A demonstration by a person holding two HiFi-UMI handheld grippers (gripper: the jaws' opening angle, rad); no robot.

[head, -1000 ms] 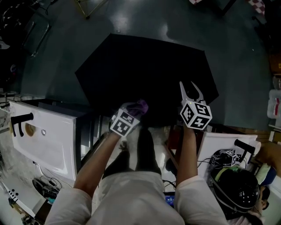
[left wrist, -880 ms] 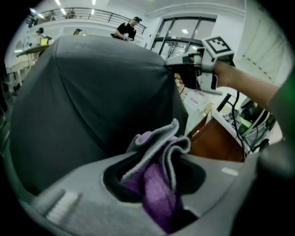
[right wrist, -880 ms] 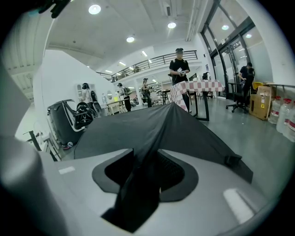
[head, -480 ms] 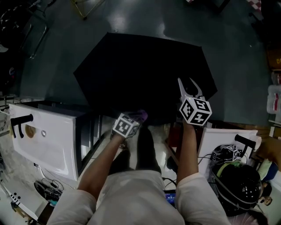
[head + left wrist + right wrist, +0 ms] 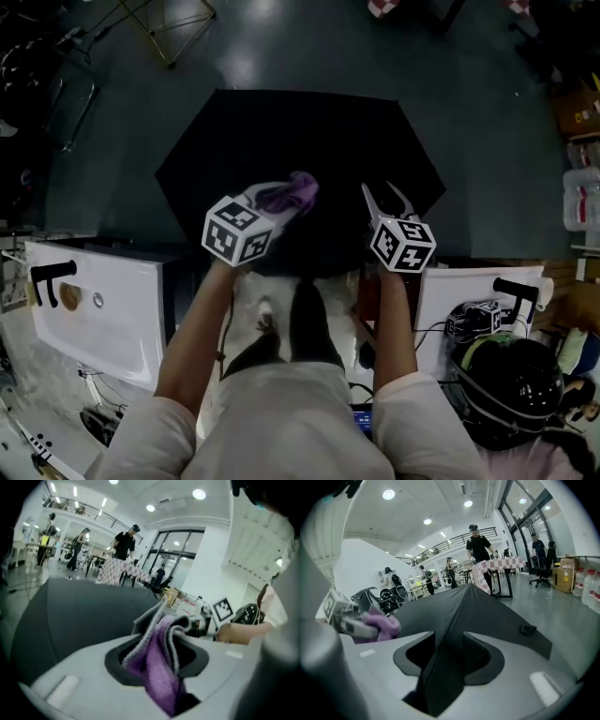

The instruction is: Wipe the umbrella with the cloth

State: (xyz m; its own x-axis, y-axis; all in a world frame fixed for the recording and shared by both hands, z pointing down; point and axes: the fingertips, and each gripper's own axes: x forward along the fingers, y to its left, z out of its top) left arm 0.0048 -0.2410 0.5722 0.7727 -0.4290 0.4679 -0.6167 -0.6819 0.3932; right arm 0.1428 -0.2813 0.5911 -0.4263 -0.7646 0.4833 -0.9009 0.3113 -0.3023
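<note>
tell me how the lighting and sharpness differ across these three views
Head view: dim, the black umbrella shows almost no detail, with light glare on the floor. Left gripper view: fisheye-curved edges, the purple cloth close up and soft. Right gripper view: same curving, bright ceiling lights, fairly sharp.

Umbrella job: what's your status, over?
Left claw shut on purple cloth, over umbrella. Right claw opening, umbrella edge between its jaws. Nothing in the way.
</note>
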